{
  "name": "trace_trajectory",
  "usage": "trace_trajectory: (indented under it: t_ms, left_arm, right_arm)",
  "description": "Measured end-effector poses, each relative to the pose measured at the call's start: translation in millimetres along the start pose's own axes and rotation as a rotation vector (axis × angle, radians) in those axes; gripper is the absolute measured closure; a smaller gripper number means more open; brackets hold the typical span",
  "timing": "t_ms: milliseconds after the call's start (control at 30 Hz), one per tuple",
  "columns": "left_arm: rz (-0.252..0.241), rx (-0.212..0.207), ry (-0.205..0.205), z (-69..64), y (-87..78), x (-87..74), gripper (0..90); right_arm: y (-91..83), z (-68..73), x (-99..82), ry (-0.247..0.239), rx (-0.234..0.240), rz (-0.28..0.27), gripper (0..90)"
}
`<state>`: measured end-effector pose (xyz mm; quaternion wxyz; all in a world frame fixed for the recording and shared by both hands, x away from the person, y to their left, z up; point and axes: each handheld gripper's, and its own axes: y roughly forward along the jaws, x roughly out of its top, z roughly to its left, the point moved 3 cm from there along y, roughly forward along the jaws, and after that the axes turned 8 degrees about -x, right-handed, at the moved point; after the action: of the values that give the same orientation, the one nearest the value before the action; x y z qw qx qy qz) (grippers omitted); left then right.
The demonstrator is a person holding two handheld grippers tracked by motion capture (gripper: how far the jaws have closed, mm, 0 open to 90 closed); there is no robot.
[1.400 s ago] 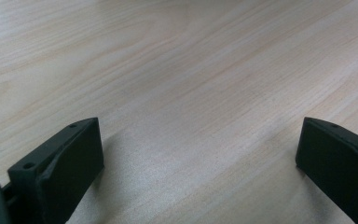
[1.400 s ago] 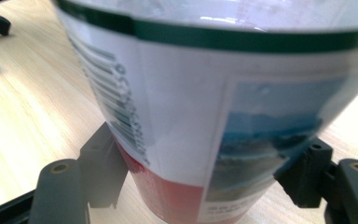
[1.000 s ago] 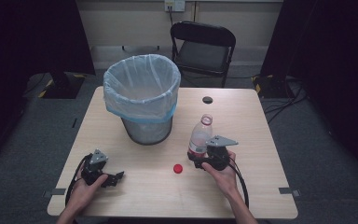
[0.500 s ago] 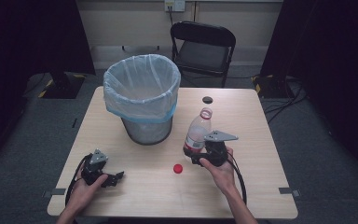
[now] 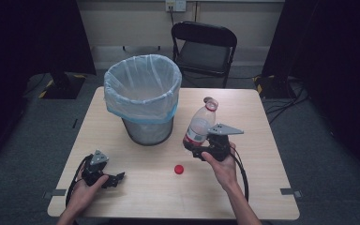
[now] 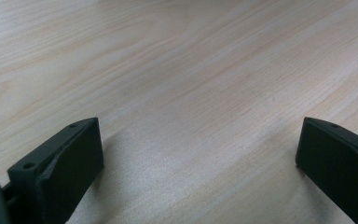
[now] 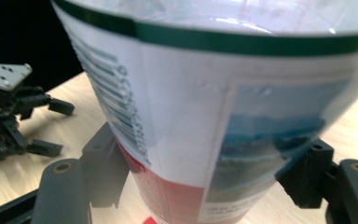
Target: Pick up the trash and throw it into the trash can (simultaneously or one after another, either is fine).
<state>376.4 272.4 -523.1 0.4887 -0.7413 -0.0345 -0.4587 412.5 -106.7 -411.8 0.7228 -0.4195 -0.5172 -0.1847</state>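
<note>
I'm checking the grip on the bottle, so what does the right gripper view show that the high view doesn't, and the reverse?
Right gripper view alone: the bottle label's barcode, green band and red lower part, with the jaws pressed on both sides. High view alone: the lined trash bin, the red cap on the table, the folding chair. Both: the bottle in the right gripper, and the left gripper, open.

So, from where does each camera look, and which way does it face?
High view: above the person's side, facing forward and down on the table; both hands and forearms show.
Left gripper view: along the open left gripper, low over bare wood.
Right gripper view: along the right gripper, shut on the bottle. Shared with high view: bottle, left gripper.
</note>
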Motion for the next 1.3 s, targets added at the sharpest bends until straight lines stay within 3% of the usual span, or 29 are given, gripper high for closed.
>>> trace_trajectory:
  t_ms: [600,967,1300]
  left_arm:
    - [0.0,-0.001,0.001,0.0,0.0,0.0,0.2]
    - [0.0,0.0,0.0,0.0,0.0,0.0,0.2]
    - [0.0,-0.001,0.0,0.0,0.0,0.0,0.2]
  right_arm:
    - [-13.3,6.4,44.0,-0.016,0.065,-0.109,28.3]
    - [-20.6,8.5,65.1,-0.041,0.07,-0.15,28.5]
    - [-28.9,7.6,90.8,-0.022,0.082,-0.203,28.7]
